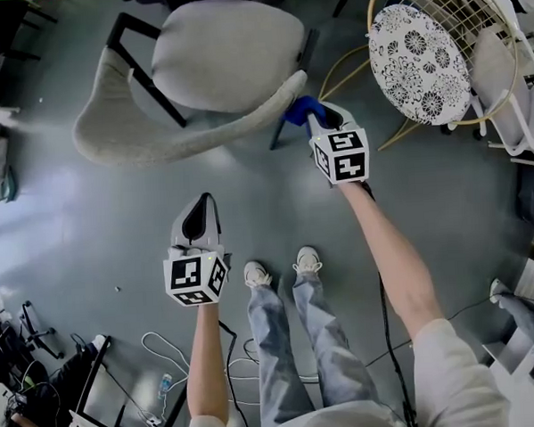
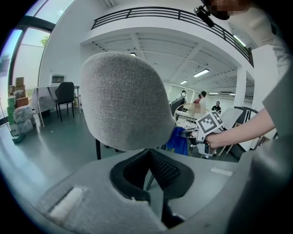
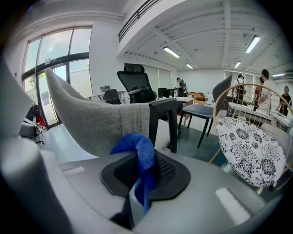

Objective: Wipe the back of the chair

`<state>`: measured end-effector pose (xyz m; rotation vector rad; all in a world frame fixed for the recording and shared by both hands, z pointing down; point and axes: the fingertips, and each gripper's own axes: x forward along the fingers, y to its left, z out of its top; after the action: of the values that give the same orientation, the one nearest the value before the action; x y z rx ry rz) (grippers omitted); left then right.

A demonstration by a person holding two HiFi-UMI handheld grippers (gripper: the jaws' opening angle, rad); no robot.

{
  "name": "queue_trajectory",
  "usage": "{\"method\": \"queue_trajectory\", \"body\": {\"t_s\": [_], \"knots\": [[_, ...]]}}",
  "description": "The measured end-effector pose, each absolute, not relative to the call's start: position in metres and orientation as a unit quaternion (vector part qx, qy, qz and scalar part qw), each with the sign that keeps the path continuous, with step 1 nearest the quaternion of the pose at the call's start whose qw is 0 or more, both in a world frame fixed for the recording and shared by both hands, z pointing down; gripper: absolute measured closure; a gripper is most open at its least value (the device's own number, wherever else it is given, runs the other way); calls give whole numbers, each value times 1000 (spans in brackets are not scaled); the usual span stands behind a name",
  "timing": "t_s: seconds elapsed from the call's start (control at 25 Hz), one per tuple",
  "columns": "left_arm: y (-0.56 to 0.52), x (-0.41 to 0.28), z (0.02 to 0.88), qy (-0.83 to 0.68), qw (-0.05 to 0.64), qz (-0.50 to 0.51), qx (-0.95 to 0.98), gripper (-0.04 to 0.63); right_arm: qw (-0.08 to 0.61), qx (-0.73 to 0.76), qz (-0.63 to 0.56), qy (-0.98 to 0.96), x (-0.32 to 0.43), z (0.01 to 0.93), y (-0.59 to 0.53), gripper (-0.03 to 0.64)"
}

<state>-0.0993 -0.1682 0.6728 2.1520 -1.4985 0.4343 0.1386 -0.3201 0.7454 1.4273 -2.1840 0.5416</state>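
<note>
Right gripper [image 1: 323, 118] was clamped on a blue cloth [image 3: 138, 147], which touched the right end of the grey chair back [image 1: 178, 140]. Left gripper [image 2: 147, 153] had its jaws together with nothing between them, held low over the floor [image 1: 89, 226], apart from the chair. A patterned round chair [image 1: 417, 62] stood just right of the cloth.

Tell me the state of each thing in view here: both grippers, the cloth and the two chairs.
grey chair: standing upright, its back toward the person.
blue cloth: bunched, pinched in the right jaws.
right gripper: shut on the blue cloth, at the edge of the grey chair's back.
left gripper: shut, nothing between its jaws, held short of the grey chair.
wire chair: standing upright, with a floral cushion on it.
</note>
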Motion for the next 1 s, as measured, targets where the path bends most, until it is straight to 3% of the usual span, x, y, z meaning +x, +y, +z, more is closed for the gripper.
{"method": "queue_trajectory", "body": {"t_s": [0.56, 1.0], "knots": [[-156, -96, 632, -546, 218, 143, 796, 591, 204, 530, 192, -800, 158, 692, -235, 569], [-124, -103, 562, -555, 198, 125, 798, 591, 168, 535, 176, -809, 154, 590, -170, 571]]}}
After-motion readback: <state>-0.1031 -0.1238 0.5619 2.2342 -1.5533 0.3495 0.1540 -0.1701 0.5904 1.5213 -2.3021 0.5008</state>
